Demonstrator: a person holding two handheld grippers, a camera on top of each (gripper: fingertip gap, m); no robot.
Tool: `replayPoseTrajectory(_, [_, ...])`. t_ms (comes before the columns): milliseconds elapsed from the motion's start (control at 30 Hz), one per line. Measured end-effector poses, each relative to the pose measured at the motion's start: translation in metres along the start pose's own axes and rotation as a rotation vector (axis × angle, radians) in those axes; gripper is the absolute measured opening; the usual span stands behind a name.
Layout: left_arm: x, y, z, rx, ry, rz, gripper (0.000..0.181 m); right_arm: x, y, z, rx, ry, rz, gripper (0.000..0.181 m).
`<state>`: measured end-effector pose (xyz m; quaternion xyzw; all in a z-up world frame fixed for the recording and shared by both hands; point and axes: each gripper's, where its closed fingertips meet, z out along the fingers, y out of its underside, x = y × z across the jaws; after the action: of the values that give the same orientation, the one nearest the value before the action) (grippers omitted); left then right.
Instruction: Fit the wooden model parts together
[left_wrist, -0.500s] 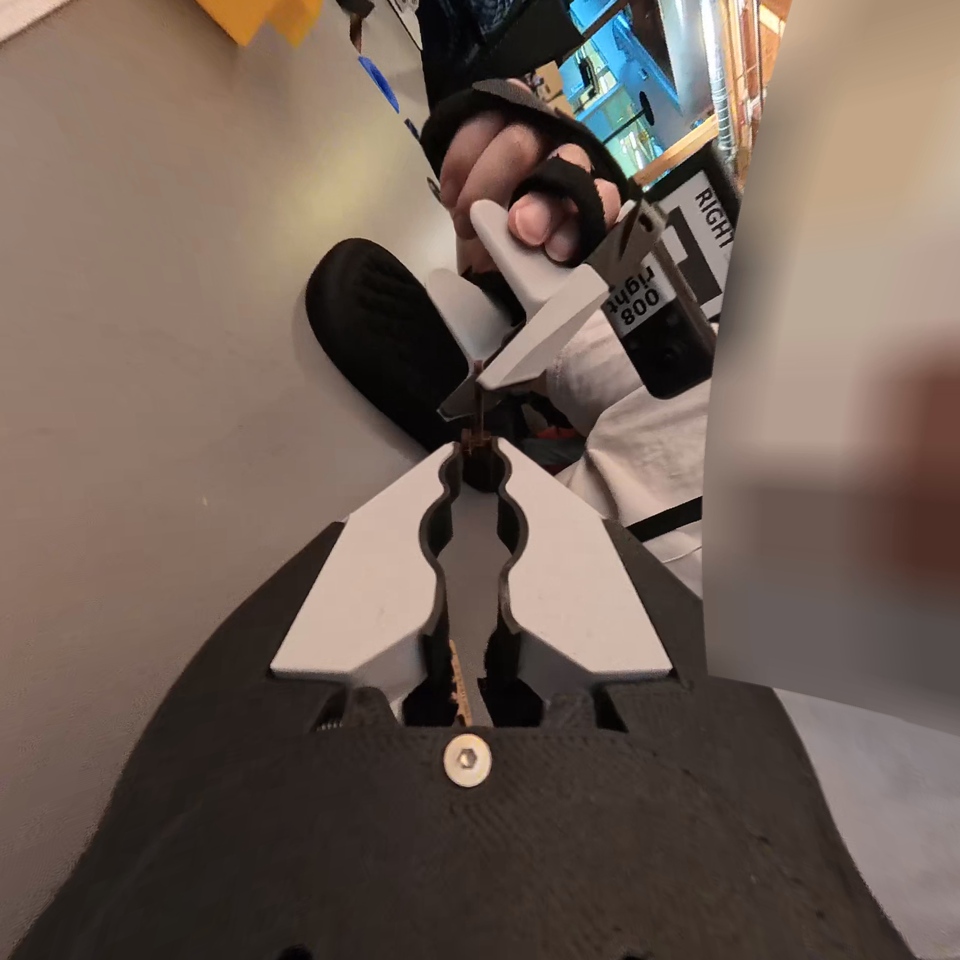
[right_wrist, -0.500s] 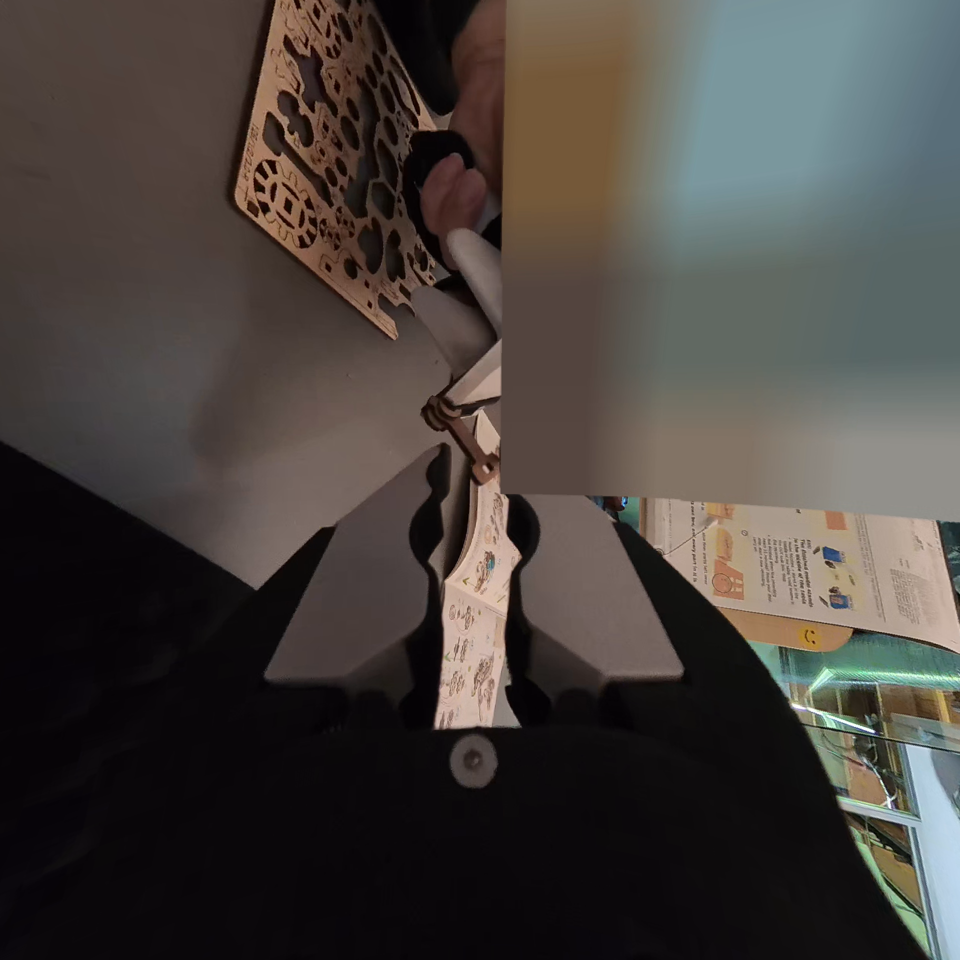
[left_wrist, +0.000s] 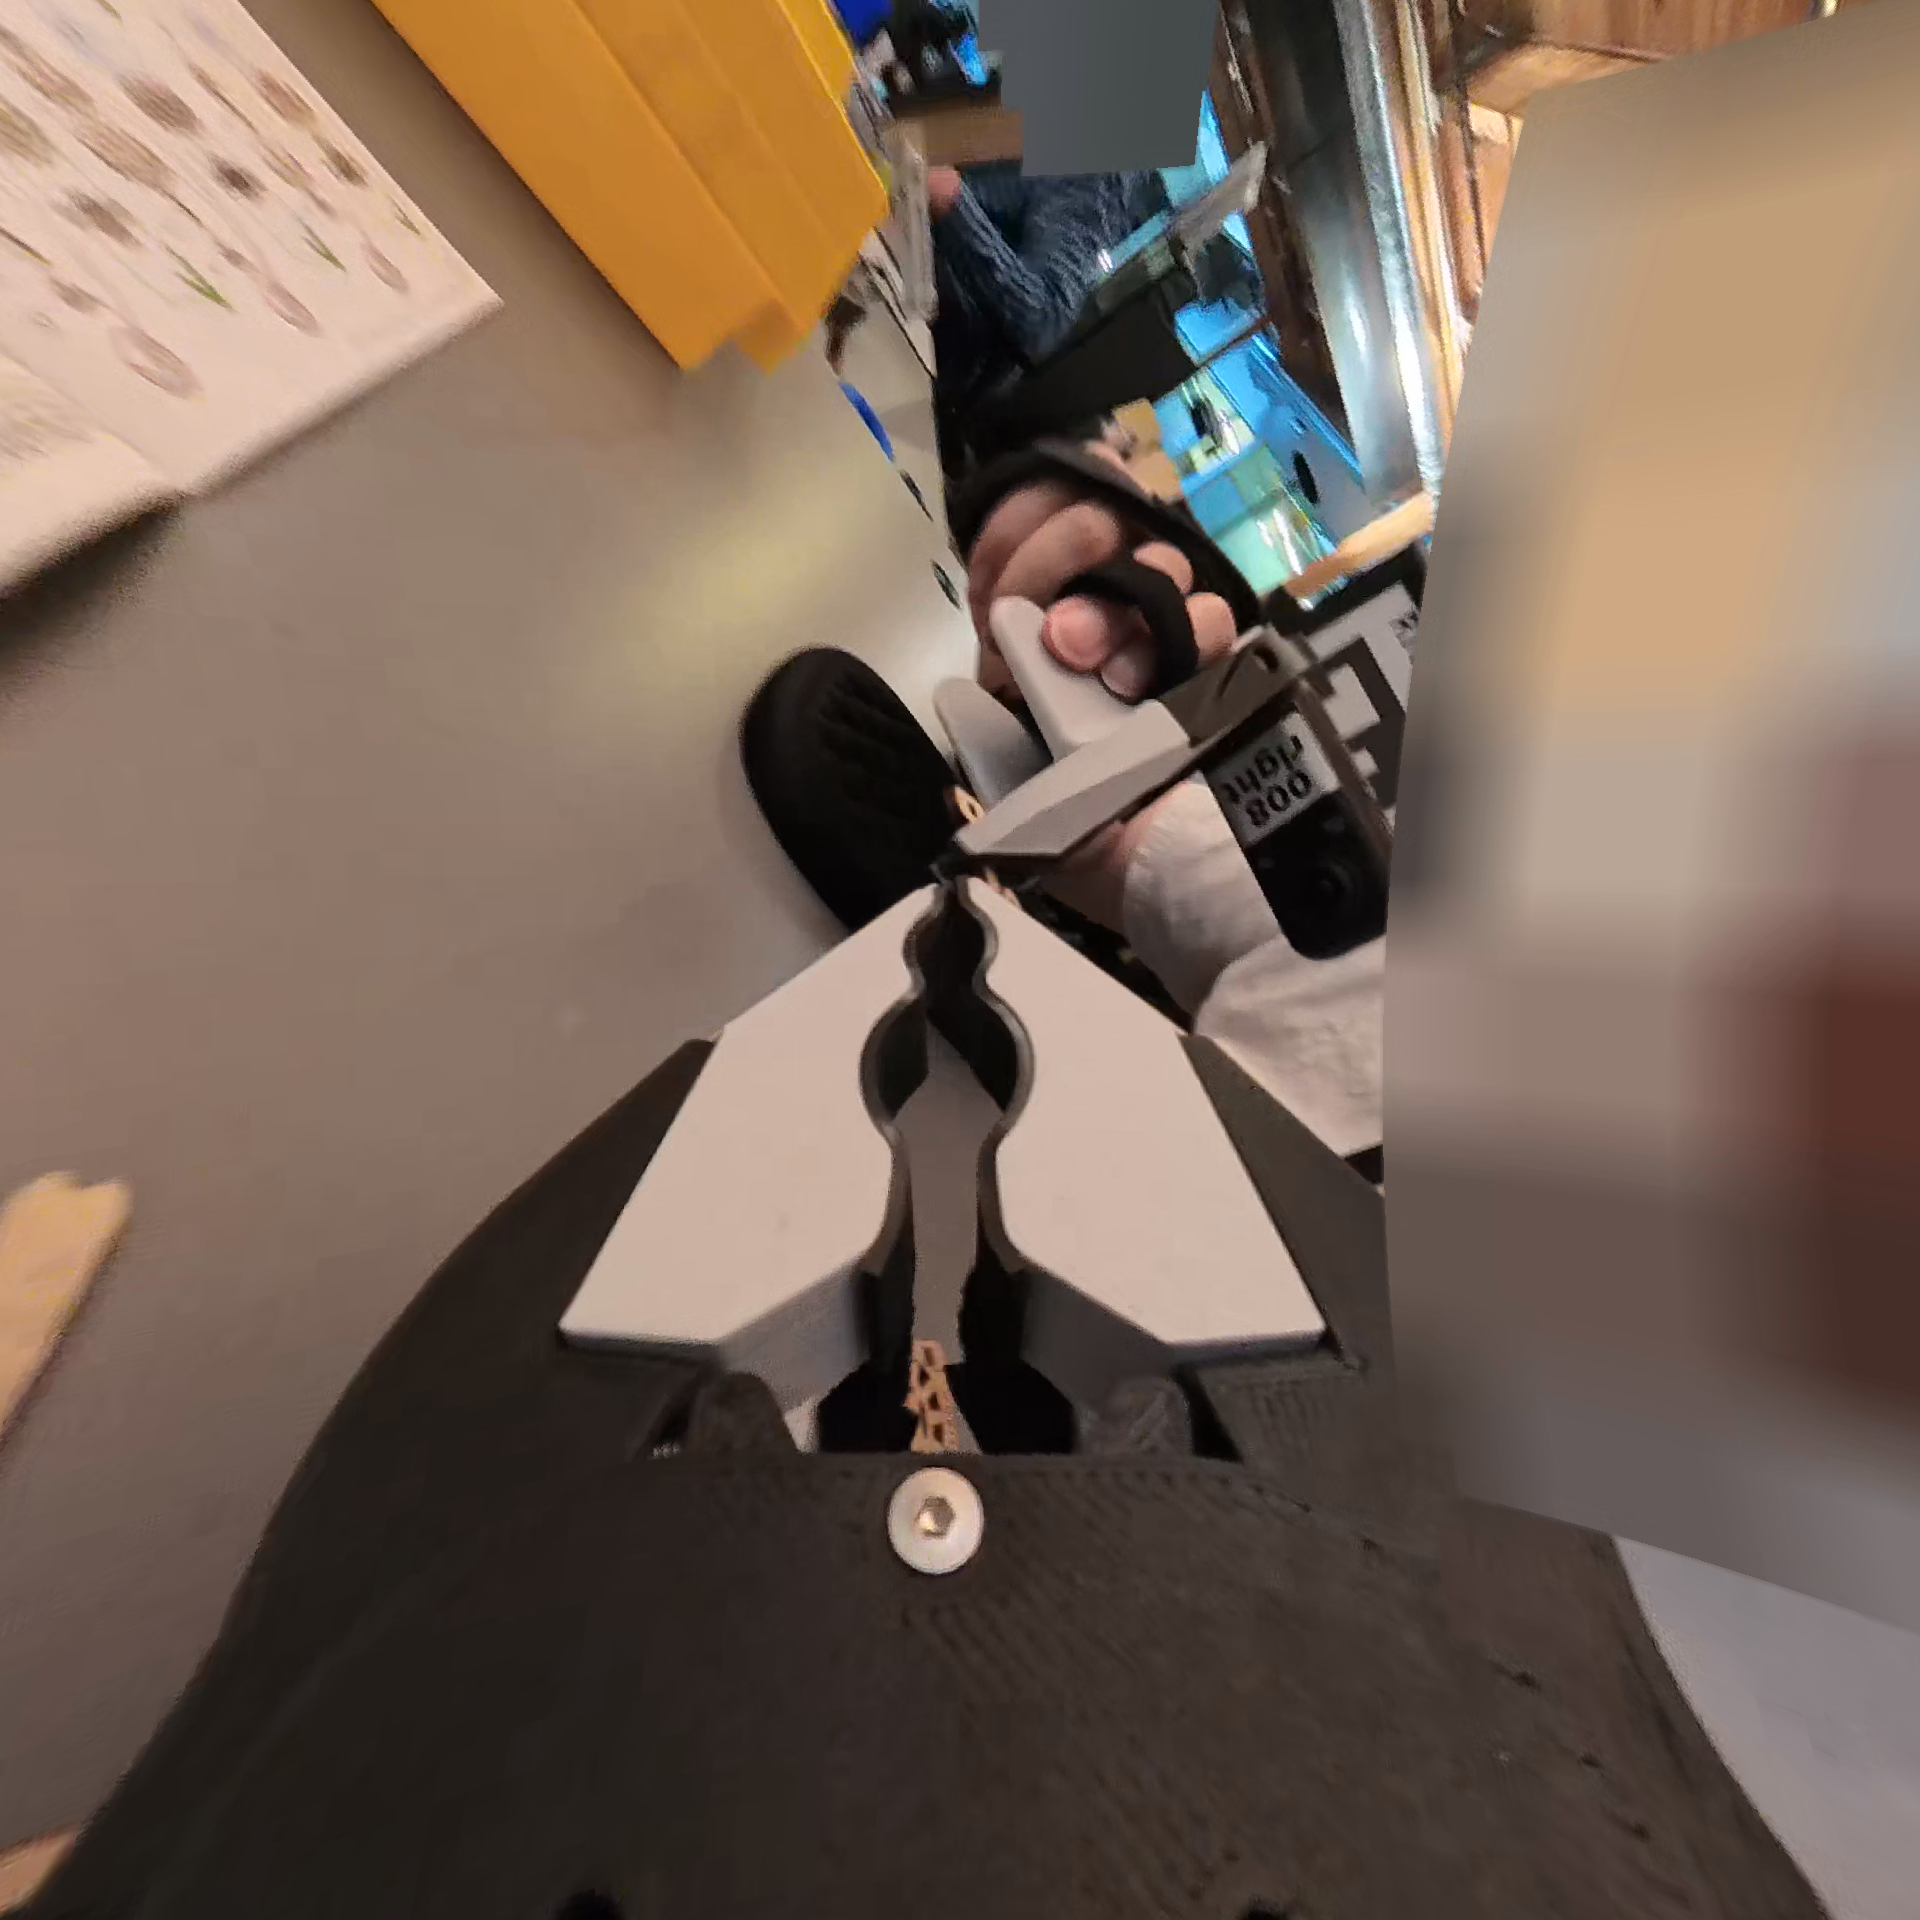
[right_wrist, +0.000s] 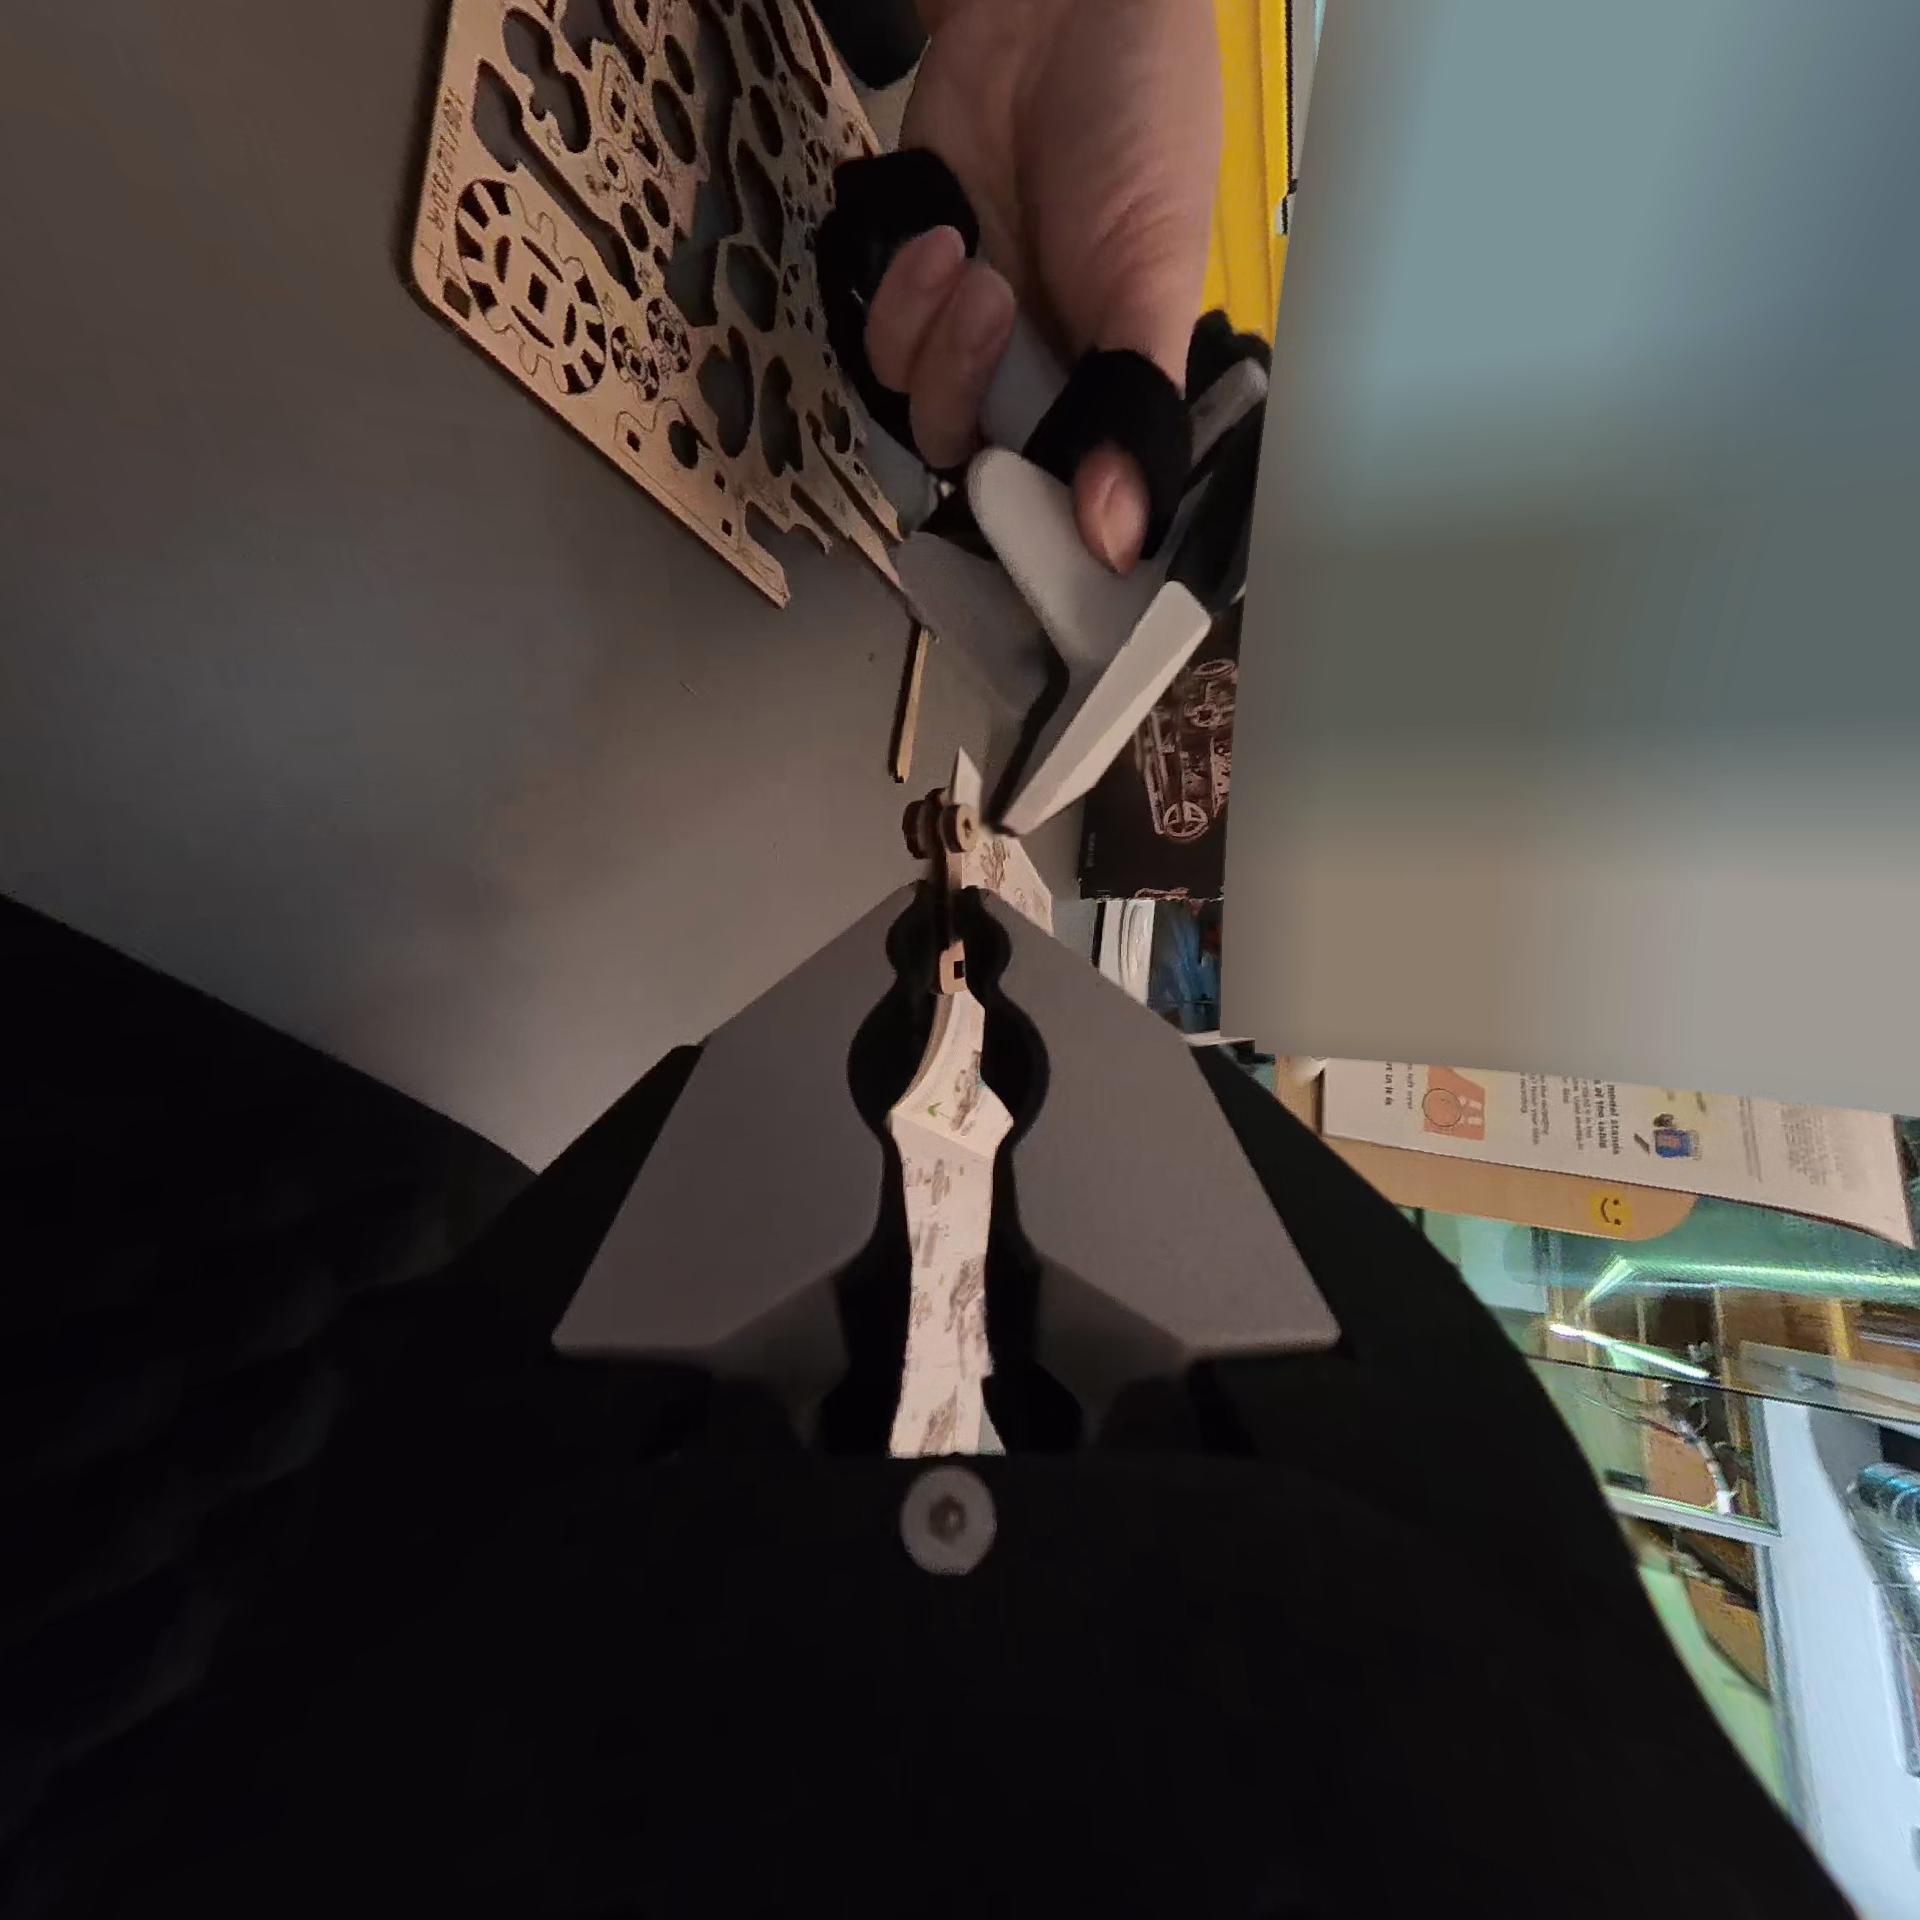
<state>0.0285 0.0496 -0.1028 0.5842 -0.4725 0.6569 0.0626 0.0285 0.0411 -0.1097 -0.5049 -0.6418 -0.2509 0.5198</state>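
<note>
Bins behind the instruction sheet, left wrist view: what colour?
Yellow-orange, plain. The bins show best in the left wrist view, beyond the instruction sheet.

Workshop or maker lab, grey bench (left_wrist: 364, 831), yellow bins (left_wrist: 665, 166), laser-cut wooden parts sheet (right_wrist: 623, 270), instruction pages (left_wrist: 156, 208), glass-fronted shelving (right_wrist: 1662, 1403)

A grey table (left_wrist: 436, 727) holds an open instruction booklet (left_wrist: 156, 229) beside yellow bins (left_wrist: 665, 156). Elsewhere, a dark box (right_wrist: 1164, 790) (printed with a vehicle drawing) stands near a printed sheet (right_wrist: 1662, 1143) on cardboard.
</note>
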Motion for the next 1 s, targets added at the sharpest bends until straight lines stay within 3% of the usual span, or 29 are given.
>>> replayPoseTrajectory(33, [-0.002,-0.006,-0.004,0.028,-0.018,0.023,0.0,-0.002,0.002,0.001,-0.008,-0.019,0.027,0.003])
replayPoseTrajectory(167, [0.022,-0.016,-0.01,0.054,0.051,0.254,0.015,-0.005,-0.001,0.002,0.053,-0.126,0.285,0.002])
replayPoseTrajectory(267, [0.022,0.002,-0.005,-0.057,-0.06,0.604,0.031,0.003,-0.003,-0.001,0.147,-0.195,0.563,0.002])
replayPoseTrajectory(333, [0.025,0.009,0.0,-0.084,-0.118,0.783,0.033,0.009,-0.008,-0.005,0.232,-0.259,0.748,0.002])
replayPoseTrajectory(500, [0.038,0.006,0.007,-0.047,-0.224,1.038,0.023,0.018,-0.023,-0.015,0.44,-0.431,1.06,0.002])
replayPoseTrajectory(600, [0.043,0.004,0.007,-0.02,-0.278,1.161,0.011,0.019,-0.027,-0.017,0.488,-0.475,1.115,0.002])
replayPoseTrajectory(867, [0.045,0.011,0.013,-0.056,-0.273,1.204,0.008,0.011,-0.029,-0.013,0.464,-0.492,1.077,0.001])
replayPoseTrajectory(1000, [0.045,0.006,0.011,-0.04,-0.334,1.28,0.008,0.02,-0.025,-0.015,0.432,-0.367,0.956,0.024])
